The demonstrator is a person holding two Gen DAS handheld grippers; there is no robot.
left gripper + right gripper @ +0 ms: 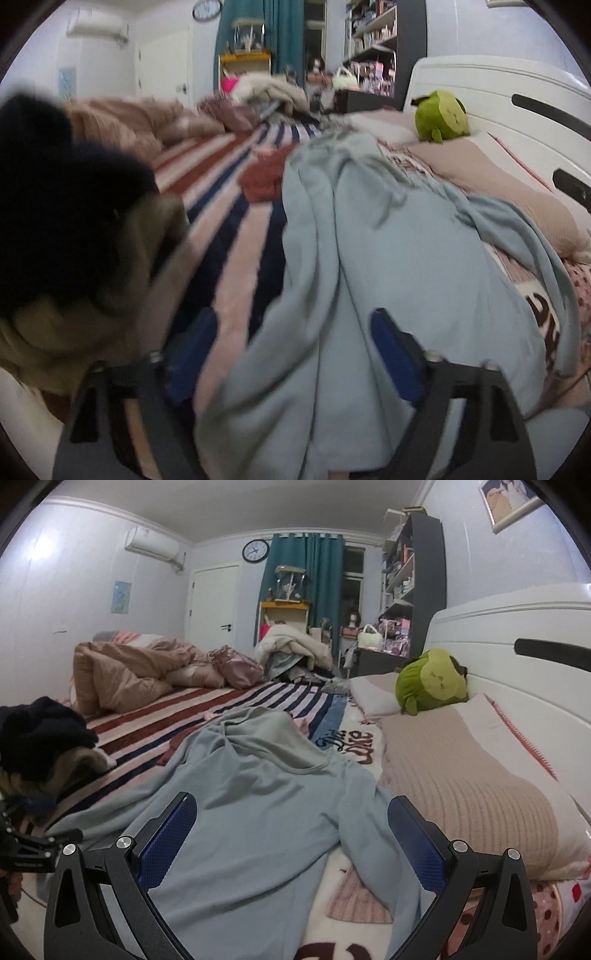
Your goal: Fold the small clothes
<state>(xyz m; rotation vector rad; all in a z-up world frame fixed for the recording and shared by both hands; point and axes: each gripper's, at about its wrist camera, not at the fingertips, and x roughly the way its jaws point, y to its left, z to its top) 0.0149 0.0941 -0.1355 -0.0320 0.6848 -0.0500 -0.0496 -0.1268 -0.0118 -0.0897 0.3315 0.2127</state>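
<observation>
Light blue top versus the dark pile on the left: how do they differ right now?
The light blue top lies spread out, wrinkled and unfolded, directly ahead of both open tongs; the dark pile sits bunched in a heap off to the left. The top is pale and plain; the pile is navy over tan. Both rest on the striped blanket.

A green plush toy [430,681] sits ahead and to the right of the gripper, against the white headboard [517,657]; a ribbed beige pillow [469,775] lies just right of it; a rumpled tan duvet [122,672] lies far ahead to the left; beyond, teal curtains [314,583] hang beside a wall clock [255,550].
</observation>
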